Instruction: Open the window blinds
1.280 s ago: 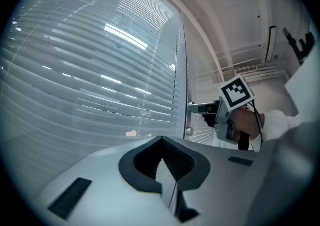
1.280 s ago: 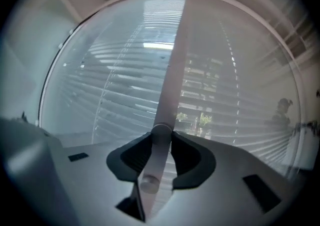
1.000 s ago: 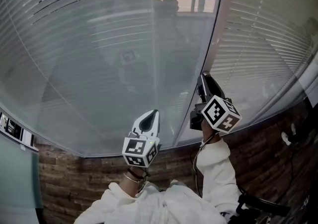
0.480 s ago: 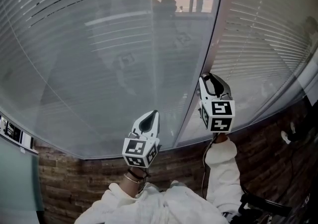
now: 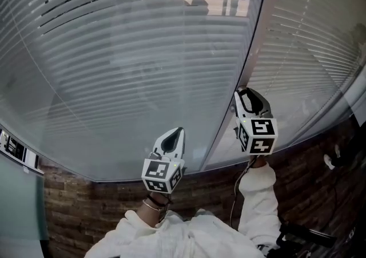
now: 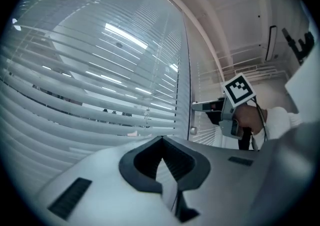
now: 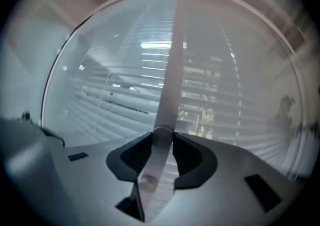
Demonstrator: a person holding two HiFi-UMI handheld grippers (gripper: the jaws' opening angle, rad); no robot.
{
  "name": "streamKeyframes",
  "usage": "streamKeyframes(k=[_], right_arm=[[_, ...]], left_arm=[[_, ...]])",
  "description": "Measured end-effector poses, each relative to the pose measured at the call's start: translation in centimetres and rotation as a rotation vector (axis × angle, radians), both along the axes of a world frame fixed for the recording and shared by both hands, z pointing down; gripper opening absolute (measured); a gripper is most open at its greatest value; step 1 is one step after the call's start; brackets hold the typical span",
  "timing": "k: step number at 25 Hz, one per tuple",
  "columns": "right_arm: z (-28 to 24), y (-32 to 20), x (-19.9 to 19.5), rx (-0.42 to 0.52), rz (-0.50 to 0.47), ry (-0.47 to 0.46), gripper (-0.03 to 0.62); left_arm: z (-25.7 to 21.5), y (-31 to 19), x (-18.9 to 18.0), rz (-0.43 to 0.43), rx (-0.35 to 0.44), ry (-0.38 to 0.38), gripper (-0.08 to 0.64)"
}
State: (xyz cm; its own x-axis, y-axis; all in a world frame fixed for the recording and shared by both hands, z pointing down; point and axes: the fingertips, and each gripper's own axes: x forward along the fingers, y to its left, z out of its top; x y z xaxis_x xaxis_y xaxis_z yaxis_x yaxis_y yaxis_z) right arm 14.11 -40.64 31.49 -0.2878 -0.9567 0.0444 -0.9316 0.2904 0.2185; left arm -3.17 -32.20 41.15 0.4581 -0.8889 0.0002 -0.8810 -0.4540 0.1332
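Note:
Horizontal slatted blinds [image 5: 126,51] cover the window in front of me, with a second blind [image 5: 309,39] to the right. A thin tilt wand [image 5: 255,22] hangs between them. My right gripper [image 5: 243,92] points level at the window, shut on the wand's lower part. In the right gripper view the pale wand [image 7: 170,69] runs down between the two pads, with its end knob below the right gripper [image 7: 162,137]. My left gripper [image 5: 174,132] hovers lower left, shut and holding nothing, short of the slats [image 6: 100,84]. Its camera shows the left gripper [image 6: 161,142], the right gripper [image 6: 197,105] and the wand [image 6: 189,69].
A dark brick wall [image 5: 103,199] runs below the sill. A small panel [image 5: 11,148] is fixed at the far left. Cables and a white fitting [image 5: 331,159] lie at the right edge. My white sleeves [image 5: 251,194] fill the bottom middle.
My right gripper has rolled about its own axis while on the wand, its marker cube turning. The slats have tilted and now show as sharper separate stripes. The left gripper has stayed still.

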Motion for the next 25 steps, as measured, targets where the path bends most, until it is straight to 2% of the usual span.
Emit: streamKeyframes(k=[2,3,4,5,6,8,13,14,15,16,17,18,21,22,24,25], right_arm=[[-0.2,0.1,-0.4,0.037,0.011,0.277,0.130],[-0.3,0.2,-0.6,0.047,0.019,0.374,0.130],[-0.3,0.2,-0.7,0.052,0.026,0.432,0.130],[-0.3,0.3,-0.7,0.053,0.033,0.447,0.130],[-0.3,0.2,-0.7,0.052,0.039,0.422,0.130],[-0.2,0.1,-0.4,0.048,0.042,0.264,0.130],[-0.3,-0.1,0.4,-0.024,0.003,-0.374,0.129],[-0.3,-0.2,0.5,-0.039,-0.008,-0.478,0.130],[-0.3,-0.2,0.5,-0.048,-0.015,-0.546,0.130],[-0.3,-0.2,0.6,-0.049,-0.020,-0.562,0.130],[-0.3,-0.2,0.6,-0.042,-0.020,-0.515,0.130],[-0.3,-0.1,0.5,-0.028,-0.015,-0.405,0.130],[-0.4,0.5,0.0,0.036,0.020,0.080,0.132],[-0.5,0.5,-0.3,0.046,0.032,0.212,0.132],[-0.3,0.3,-0.7,0.035,0.060,0.391,0.132],[-0.2,0.2,-0.8,0.029,0.073,0.429,0.132]], left_arm=[[0.0,-0.1,-0.4,-0.006,-0.001,0.000,-0.002],[0.0,-0.1,-0.5,-0.008,-0.001,0.001,-0.002],[0.1,-0.1,-0.5,-0.009,-0.002,0.001,-0.002],[0.1,-0.1,-0.4,-0.009,-0.002,0.002,-0.002],[0.2,-0.2,-0.3,-0.007,-0.002,0.002,-0.002],[0.2,-0.2,-0.1,-0.002,0.000,0.002,-0.002],[0.2,-0.3,0.1,0.004,0.001,0.007,-0.002],[0.2,-0.3,0.2,0.005,0.002,0.008,-0.002],[0.2,-0.2,0.2,0.006,0.002,0.009,-0.002],[0.2,-0.2,0.3,0.008,0.003,0.010,-0.002],[0.2,-0.2,0.3,0.009,0.003,0.011,-0.002],[0.2,-0.1,0.3,0.010,0.003,0.011,-0.002],[0.3,-0.1,0.0,0.006,-0.001,0.008,-0.002],[0.3,-0.1,-0.1,0.002,-0.004,0.009,-0.002],[0.4,-0.2,-0.3,-0.002,-0.009,0.017,-0.002],[0.4,-0.2,-0.2,-0.001,-0.011,0.020,-0.002]])
